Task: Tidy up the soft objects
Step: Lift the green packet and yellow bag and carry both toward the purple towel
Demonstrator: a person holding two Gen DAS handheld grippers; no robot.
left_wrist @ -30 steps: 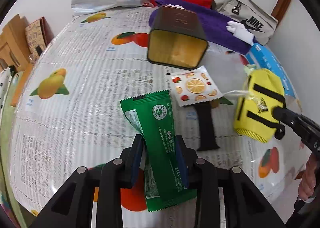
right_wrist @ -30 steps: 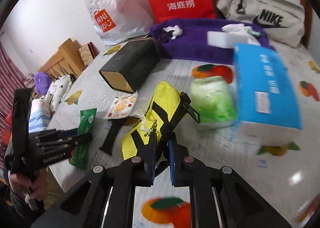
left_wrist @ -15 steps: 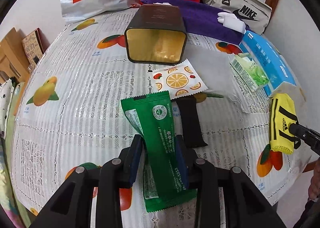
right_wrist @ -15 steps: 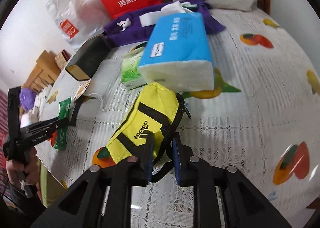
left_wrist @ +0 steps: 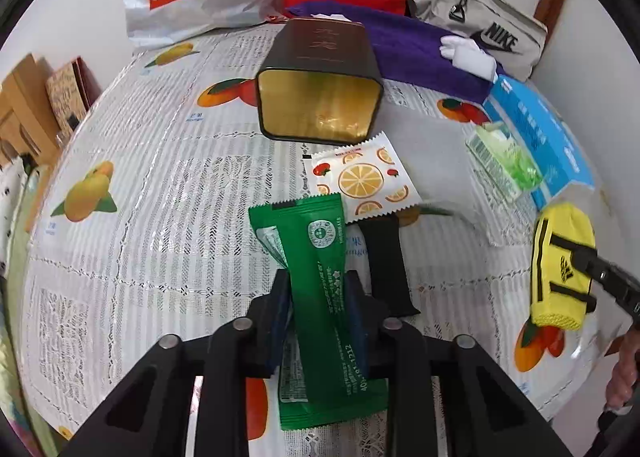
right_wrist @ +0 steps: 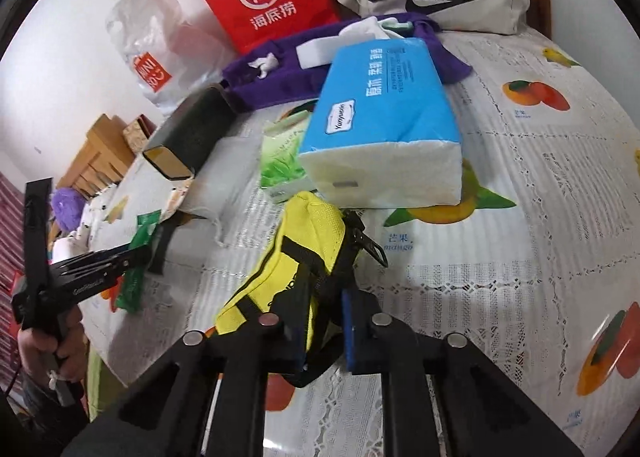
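- The table (left_wrist: 140, 185), under a fruit-print cloth, is crowded at its far edge with bags and a purple towel (left_wrist: 416, 53).
- The blue tissue pack (right_wrist: 384, 117) now sits just beyond the yellow pouch; a second ago it lay well off to the right.
- The open dark tin (left_wrist: 320, 93) lies on its side mid-table; it may be the target.
- The yellow pouch (right_wrist: 296, 257) is at the near right edge. The right gripper (right_wrist: 322, 321) has just been closing and pinches its black strap. That thin strap could slip and drop the pouch.
- The green sachet (left_wrist: 320, 277) is near centre. The left gripper (left_wrist: 318, 309) has just been closing on it and clamps its middle; the slick film could slide or crumple.
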